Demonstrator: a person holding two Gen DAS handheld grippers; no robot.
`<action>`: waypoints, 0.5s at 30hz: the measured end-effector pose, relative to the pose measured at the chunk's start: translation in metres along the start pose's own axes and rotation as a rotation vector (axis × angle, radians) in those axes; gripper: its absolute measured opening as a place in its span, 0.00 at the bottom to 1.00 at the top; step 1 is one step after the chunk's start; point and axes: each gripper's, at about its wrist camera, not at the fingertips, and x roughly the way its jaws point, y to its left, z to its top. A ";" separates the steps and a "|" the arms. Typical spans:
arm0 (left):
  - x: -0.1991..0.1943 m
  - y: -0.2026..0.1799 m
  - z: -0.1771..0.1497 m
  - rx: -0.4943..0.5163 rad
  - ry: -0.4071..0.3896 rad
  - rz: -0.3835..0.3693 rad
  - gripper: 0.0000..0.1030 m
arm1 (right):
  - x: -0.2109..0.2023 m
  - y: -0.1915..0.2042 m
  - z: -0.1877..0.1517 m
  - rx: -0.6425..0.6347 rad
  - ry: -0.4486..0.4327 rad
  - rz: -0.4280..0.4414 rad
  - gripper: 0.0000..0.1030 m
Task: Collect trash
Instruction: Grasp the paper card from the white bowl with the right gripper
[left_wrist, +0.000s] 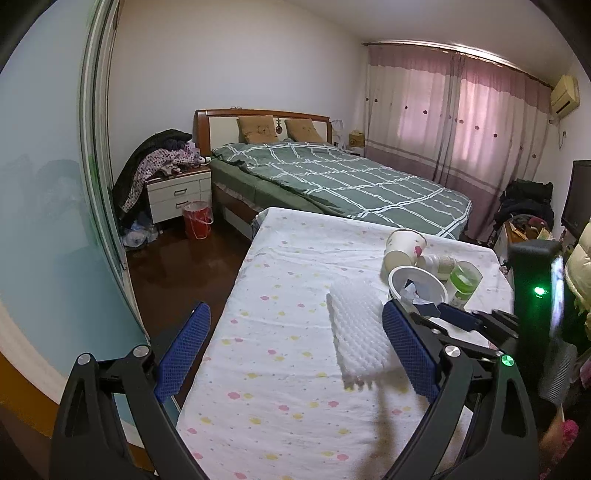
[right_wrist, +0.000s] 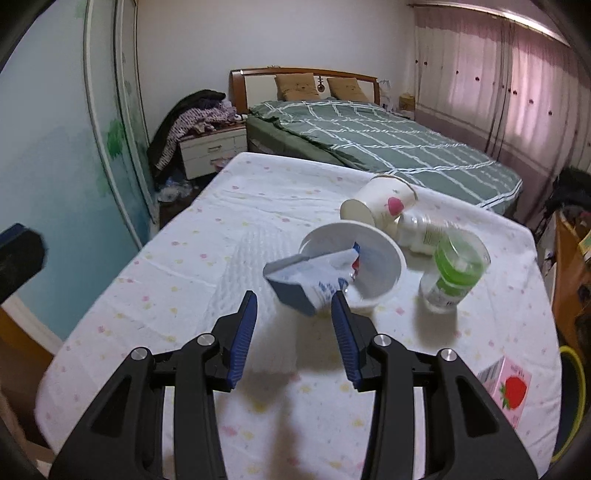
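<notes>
Carton: a crumpled blue-and-white carton (right_wrist: 308, 282) is being seen just ahead of the right gripper (right_wrist: 295, 314), between the lines of its two fingers and beyond the tips; whether the right pad is touching its corner cannot be told. Its far end is resting over the rim of the bowl (right_wrist: 388, 254).
Handling, judged: the carton is being taken for light, soft and already dented, so a gentle close across its flat sides near the closer, squarer end is being favoured; the bowl is likely being easily tipped if the carton is dragged.
Right fingers: being held part open, nothing being pinched between the pads.
Right pose: the gripper is being pointed downward and forward over the table (right_wrist: 184, 258), the carton sitting slightly toward the right finger.
Left fingers: being held wide on the left gripper (left_wrist: 295, 332), empty.
Left pose: being angled down over the table edge; a white foam pad (left_wrist: 360, 332) is lying between the finger lines, close beside the right-hand finger, apparently not gripped.
Other trash: a tipped paper cup (right_wrist: 380, 205), a plastic bottle on its side (right_wrist: 417, 230) and a clear cup with green band (right_wrist: 456, 267) are lying beyond and right of the right fingers; a strawberry carton (right_wrist: 508, 387) is lying well right, level with the finger bases.
</notes>
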 end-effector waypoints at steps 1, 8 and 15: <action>0.001 0.000 -0.001 -0.001 0.000 -0.002 0.90 | 0.002 0.001 0.001 -0.007 -0.001 -0.010 0.39; 0.003 -0.001 -0.003 -0.001 0.007 -0.013 0.90 | 0.011 -0.002 0.007 -0.032 -0.021 -0.037 0.18; 0.003 -0.006 -0.006 0.004 0.013 -0.019 0.90 | -0.001 -0.012 0.011 -0.008 -0.059 -0.032 0.10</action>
